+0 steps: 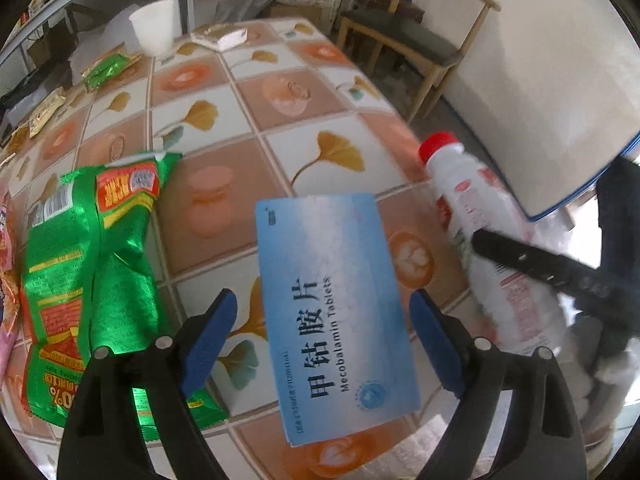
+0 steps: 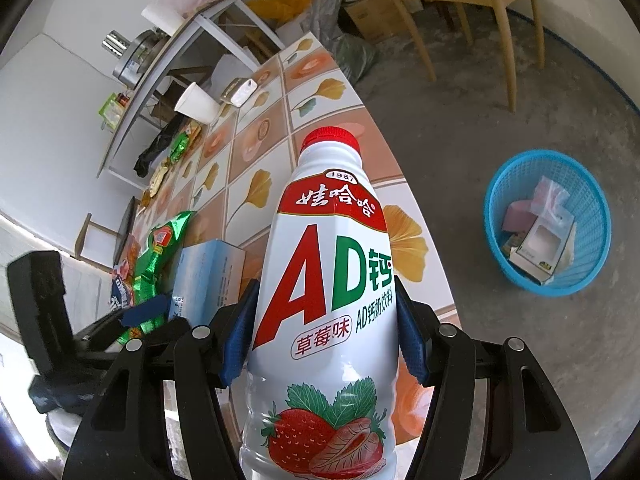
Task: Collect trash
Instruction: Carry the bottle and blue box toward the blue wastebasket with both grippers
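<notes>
My left gripper point(image 1: 323, 312) is open, its blue pads on either side of a blue Mecobalamin tablet box point(image 1: 336, 304) lying on the tiled table point(image 1: 256, 92); there are gaps between pads and box. My right gripper point(image 2: 326, 320) is shut on a white AD calcium milk bottle with a red cap point(image 2: 324, 280), held over the table's right edge. The bottle also shows in the left wrist view point(image 1: 480, 236). The blue box shows in the right wrist view point(image 2: 208, 276).
A green snack bag point(image 1: 96, 272) lies left of the box. A paper cup point(image 1: 154, 26), small wrappers point(image 1: 108, 68) and a white packet point(image 1: 222, 38) sit at the far end. A blue basket point(image 2: 548, 220) with trash stands on the floor to the right. A wooden chair point(image 1: 404, 40) stands beyond.
</notes>
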